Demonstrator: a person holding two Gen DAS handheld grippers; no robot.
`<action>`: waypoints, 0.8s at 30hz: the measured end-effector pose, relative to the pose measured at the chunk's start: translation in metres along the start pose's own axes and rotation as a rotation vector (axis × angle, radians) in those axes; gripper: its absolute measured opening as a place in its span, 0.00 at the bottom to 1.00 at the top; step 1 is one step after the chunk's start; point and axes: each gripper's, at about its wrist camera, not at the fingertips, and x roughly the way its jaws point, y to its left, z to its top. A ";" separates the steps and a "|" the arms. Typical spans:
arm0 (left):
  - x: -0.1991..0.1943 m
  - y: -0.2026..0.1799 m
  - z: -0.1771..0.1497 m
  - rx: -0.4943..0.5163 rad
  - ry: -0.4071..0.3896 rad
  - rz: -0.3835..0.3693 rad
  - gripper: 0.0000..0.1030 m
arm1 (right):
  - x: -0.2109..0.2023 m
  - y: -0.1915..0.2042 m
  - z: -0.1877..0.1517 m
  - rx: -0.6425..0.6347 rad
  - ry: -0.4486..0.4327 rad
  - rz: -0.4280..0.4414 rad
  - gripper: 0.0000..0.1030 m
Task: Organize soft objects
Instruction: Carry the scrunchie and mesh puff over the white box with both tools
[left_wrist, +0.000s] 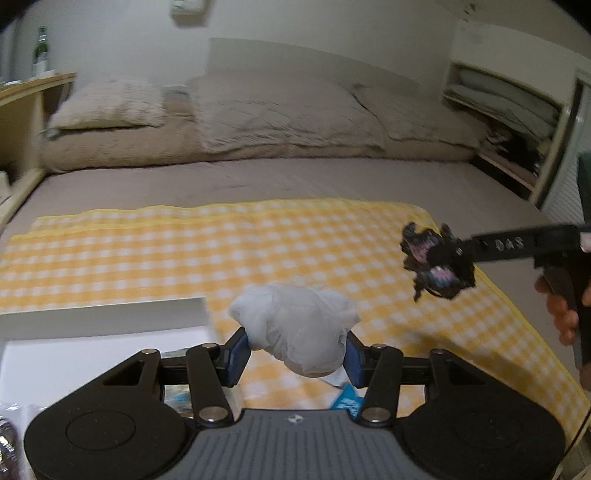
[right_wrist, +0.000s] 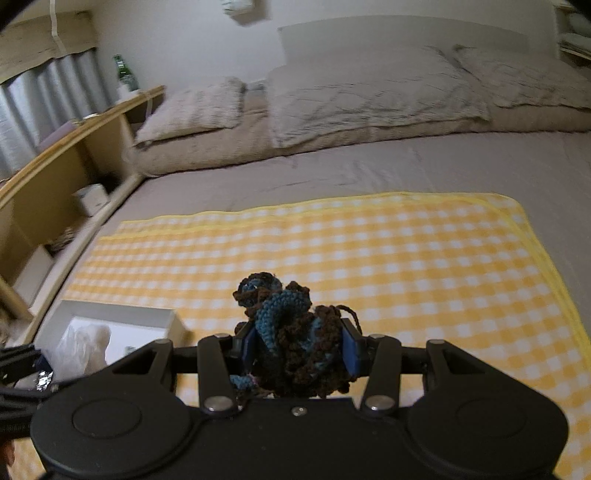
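Holding one soft thing each, both grippers hang above the yellow checked cloth (right_wrist: 369, 251). The left gripper (left_wrist: 295, 350) pinches a white mesh puff (left_wrist: 295, 325) over the cloth's near edge, beside the white box (left_wrist: 103, 314). The right gripper (right_wrist: 299, 349) clamps a dark crochet bundle (right_wrist: 295, 332). Both look light and squashy, likely to sag or snag; a grip across the bulk seems safest.

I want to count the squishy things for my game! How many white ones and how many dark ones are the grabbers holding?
White: 1, the white mesh bundle, clamped in the left gripper.
Dark: 1, the dark yarn bundle, brown and blue, clamped in the right gripper.
Total: 2, both held above the yellow checked blanket.
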 end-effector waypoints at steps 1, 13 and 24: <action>-0.006 0.007 0.000 -0.011 -0.009 0.010 0.51 | 0.000 0.005 -0.001 -0.008 0.001 0.013 0.45; -0.043 0.081 -0.009 -0.136 -0.028 0.146 0.51 | 0.009 0.082 -0.016 -0.114 0.062 0.179 0.45; -0.050 0.135 -0.023 -0.240 0.004 0.200 0.51 | 0.046 0.169 -0.059 -0.176 0.214 0.358 0.45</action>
